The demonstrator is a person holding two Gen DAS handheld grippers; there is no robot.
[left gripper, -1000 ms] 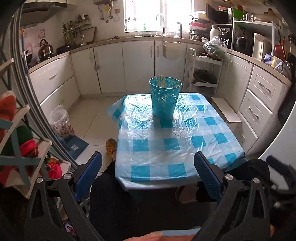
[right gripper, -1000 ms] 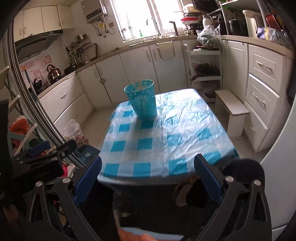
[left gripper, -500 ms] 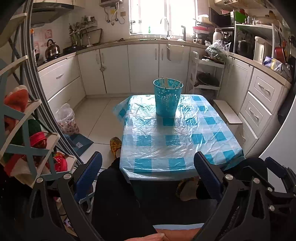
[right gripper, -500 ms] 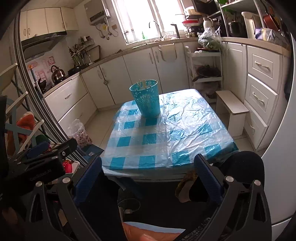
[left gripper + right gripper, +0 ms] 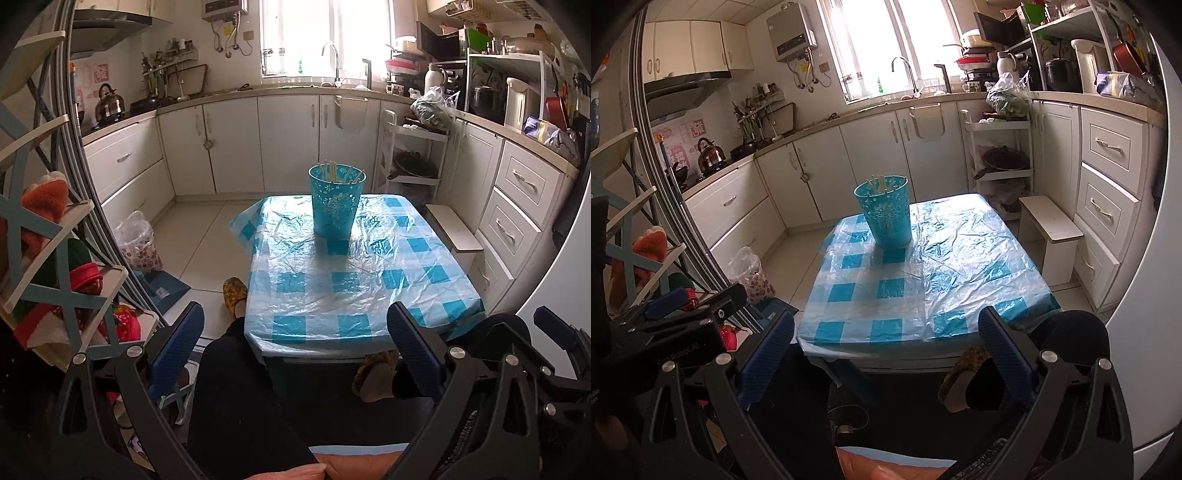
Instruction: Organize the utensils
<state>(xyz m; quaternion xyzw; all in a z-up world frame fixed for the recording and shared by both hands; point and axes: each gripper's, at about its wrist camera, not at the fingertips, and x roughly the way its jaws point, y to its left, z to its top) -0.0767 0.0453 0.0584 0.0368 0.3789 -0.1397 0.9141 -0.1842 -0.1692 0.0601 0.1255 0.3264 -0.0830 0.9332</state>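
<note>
Standing on crinkled plastic sheeting point(image 5: 369, 266), perforated teal bucket point(image 5: 337, 205) holds thin chopsticks point(image 5: 332, 171).

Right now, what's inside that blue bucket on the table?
The blue bucket holds pale chopsticks; only their tips show above the rim, leaning at different angles. The bucket wall hides their lower parts and whatever else may lie at the bottom.
</note>
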